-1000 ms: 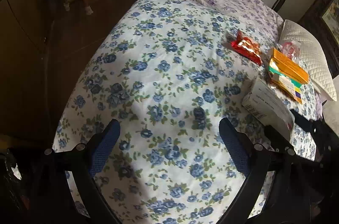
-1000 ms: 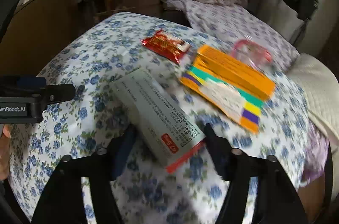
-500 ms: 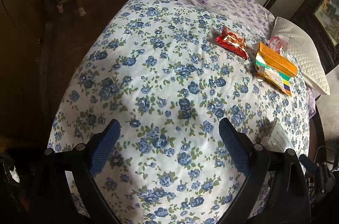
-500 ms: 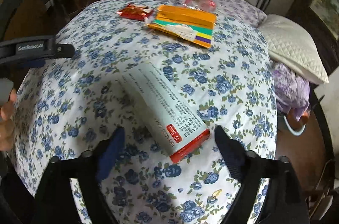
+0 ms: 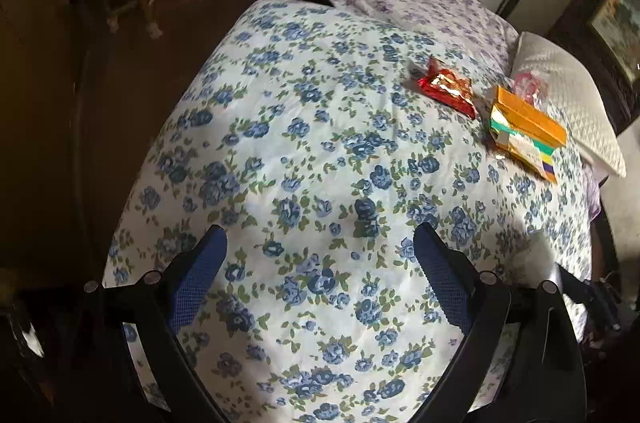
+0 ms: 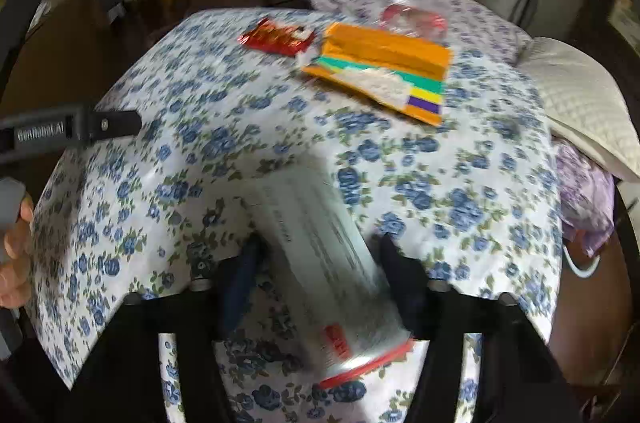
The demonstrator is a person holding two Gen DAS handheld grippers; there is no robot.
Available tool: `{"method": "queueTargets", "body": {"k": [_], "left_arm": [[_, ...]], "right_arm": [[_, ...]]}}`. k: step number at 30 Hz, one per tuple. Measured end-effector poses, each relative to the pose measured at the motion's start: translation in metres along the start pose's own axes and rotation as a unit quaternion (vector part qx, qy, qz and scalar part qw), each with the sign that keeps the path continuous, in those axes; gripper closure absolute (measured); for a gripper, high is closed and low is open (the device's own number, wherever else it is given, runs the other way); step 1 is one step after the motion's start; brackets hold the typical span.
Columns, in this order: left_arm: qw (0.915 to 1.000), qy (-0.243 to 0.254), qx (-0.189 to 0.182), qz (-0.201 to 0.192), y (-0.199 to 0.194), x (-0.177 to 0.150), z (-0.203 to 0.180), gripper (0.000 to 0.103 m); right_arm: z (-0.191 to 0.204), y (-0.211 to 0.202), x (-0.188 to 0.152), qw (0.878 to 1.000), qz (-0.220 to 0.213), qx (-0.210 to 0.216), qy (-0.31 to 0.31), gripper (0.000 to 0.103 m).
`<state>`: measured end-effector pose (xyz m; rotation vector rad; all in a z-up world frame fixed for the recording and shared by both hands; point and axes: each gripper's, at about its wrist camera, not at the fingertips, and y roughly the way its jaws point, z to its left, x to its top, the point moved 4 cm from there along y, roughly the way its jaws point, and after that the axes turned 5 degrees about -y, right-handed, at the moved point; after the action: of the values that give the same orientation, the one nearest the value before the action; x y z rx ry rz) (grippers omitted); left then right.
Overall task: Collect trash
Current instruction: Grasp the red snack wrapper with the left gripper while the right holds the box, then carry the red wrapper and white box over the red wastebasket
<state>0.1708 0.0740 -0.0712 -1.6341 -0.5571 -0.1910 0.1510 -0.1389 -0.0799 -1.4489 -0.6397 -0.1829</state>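
Because our right gripper has just been closing its jaws around the white carton lying lengthwise between them, we judge a crosswise grip secured, while our left gripper gapes wide over bare floral cloth.

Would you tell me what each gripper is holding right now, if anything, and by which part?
The right gripper, whose jaws have just been closing, clamps the white box across its long sides, near the red-striped end. The left gripper is open and holds nothing.
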Motion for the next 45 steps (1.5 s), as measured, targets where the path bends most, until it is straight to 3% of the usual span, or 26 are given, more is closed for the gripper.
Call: {"method": "queueTargets", "body": {"k": [5,7,11,19,30,36,38,41,45], "left_arm": [[0.9980,0.045,0.034,-0.027,0.001,-0.004,-0.009,0.012],[0.9983,0.041,0.030,-0.027,0.003,-0.004,-0.012,0.012],[0.9986,0.038,0.009,-0.036,0.002,0.010,-0.024,0.012],[0.9971,0.038,0.027,-0.059,0.027,0.072,-0.068,0.012],[0.9953,0.064,0.050,-0.052,0.075,0.098,-0.108,0.014],[0.9923,0.101,0.055,-0.045,0.083,0.092,-0.129,0.032],[0.9925,0.108,0.038,-0.042,0.083,0.088,-0.134,0.049],[0.9889,0.127,0.058,-0.052,0.078,0.084,-0.136,0.055],[0.9943,0.091,0.040,-0.039,0.064,0.076,-0.119,0.055]], "right_arm": [[-0.016,-0.026,-0.016,0.990,-0.079,-0.004,0.115,0.052],[-0.017,-0.026,-0.019,0.991,-0.079,-0.021,0.106,0.052],[-0.030,-0.030,-0.013,0.990,-0.083,-0.009,0.114,0.052],[-0.053,-0.028,-0.017,0.988,-0.078,0.024,0.133,0.051],[-0.072,-0.016,-0.019,0.983,-0.070,0.043,0.163,0.050],[-0.069,-0.015,-0.019,0.983,-0.070,0.047,0.165,0.049],[-0.067,-0.016,-0.020,0.983,-0.070,0.047,0.163,0.049],[-0.065,-0.016,-0.019,0.984,-0.070,0.045,0.160,0.049],[-0.069,-0.022,-0.019,0.981,-0.076,0.045,0.171,0.049]]}}
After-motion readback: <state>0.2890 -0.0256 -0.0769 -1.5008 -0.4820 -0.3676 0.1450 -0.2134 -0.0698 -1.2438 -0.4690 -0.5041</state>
